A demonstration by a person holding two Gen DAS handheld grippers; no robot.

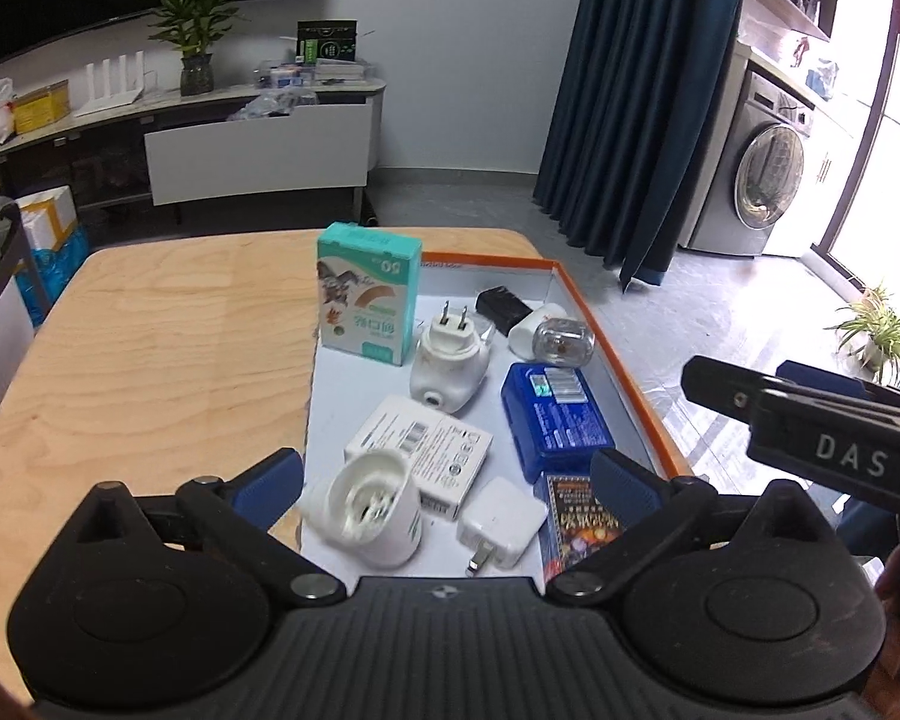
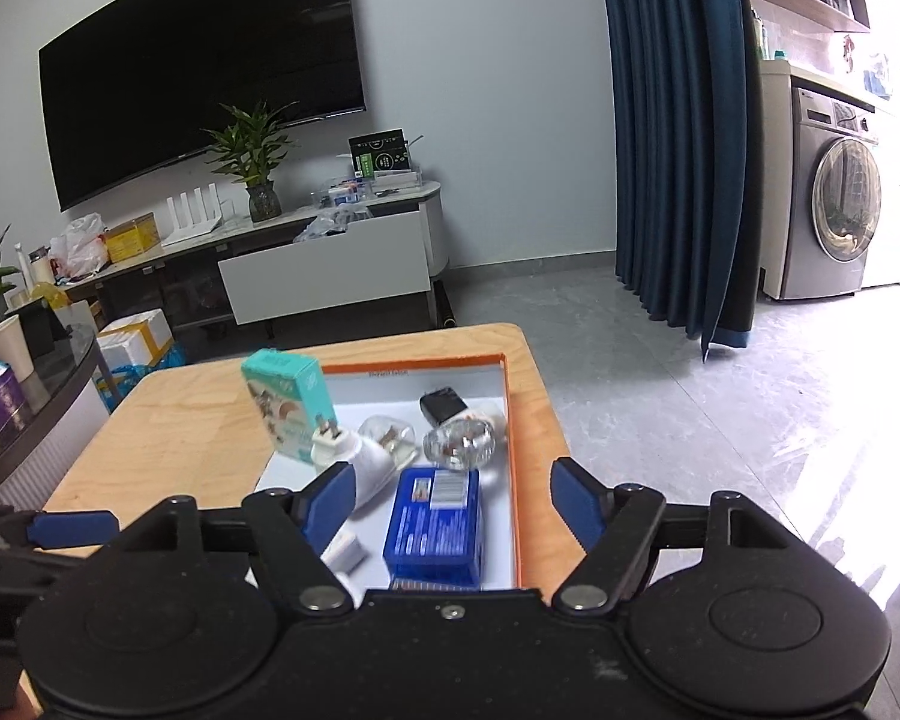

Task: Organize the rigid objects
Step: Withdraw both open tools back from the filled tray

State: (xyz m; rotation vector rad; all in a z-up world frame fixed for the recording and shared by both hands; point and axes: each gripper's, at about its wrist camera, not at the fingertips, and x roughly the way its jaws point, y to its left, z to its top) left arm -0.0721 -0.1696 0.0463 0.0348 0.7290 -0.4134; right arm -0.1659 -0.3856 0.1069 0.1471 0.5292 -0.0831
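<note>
Table [image 1: 150, 348] of pale wood carries orange-rimmed tray [image 1: 576, 294] w/ teal bandage box [image 1: 369, 294] upright at far-left corner, blue box [image 1: 555, 420], white plug adapters [image 1: 450, 360] inside. Left gripper [image 1: 447, 486] & right gripper [image 2: 453, 501] both wide, holding nothing, above tray's near end.

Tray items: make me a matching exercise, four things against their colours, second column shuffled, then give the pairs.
Things:
1. Bandage box, standing at the tray's far left corner
2. Flat case near the tray's right wall
3. Square charger at the near end
4. Small adapter at the far end

Colours:
A. black
B. teal
C. white
D. blue

Pairs: 1-B, 2-D, 3-C, 4-A
</note>
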